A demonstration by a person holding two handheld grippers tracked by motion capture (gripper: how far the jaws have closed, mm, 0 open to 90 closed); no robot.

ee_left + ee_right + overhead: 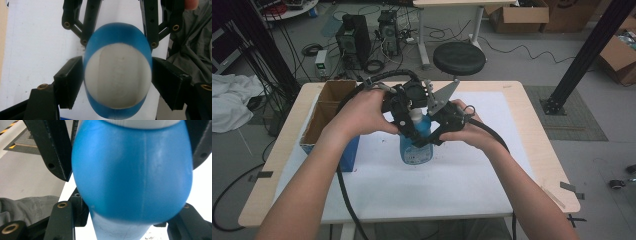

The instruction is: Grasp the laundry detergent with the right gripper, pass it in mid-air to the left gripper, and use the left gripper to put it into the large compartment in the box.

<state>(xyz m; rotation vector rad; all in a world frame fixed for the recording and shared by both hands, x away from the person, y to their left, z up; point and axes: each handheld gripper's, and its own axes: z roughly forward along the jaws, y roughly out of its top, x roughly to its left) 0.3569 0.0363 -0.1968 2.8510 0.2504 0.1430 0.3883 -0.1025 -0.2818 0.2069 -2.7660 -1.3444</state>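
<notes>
At the near-middle of the table (512, 200), on its white mat (452, 175), stands a blue bottle (414, 147), upright, with a white cap (117, 75) and a pale label low on its body.

Left gripper (404, 117): comes down over the cap from above. In the left gripper view its jaws sit one on each side of the cap, touching or all but touching. I read it as closed on the cap.

Right gripper (439, 127): comes in from the side at the bottle's shoulder. In the right gripper view the blue body bulges between the jaws, which hug both flanks. I take it as clamped on the bottle.

Handling, my judgement: plastic, smooth and rounded, so likely to slip. The walls probably give under a hard squeeze. Weight depends on the fill, which I cannot tell. The shoulder below the cap is the stiffer hold for steadying. The cap is the place to turn.

Farther left: a cardboard box (324, 112), open, with a blue base, near the bottle but apart from it.

Beyond the table: a black stool (459, 57), computer towers (354, 37) and cables on the floor.
</notes>
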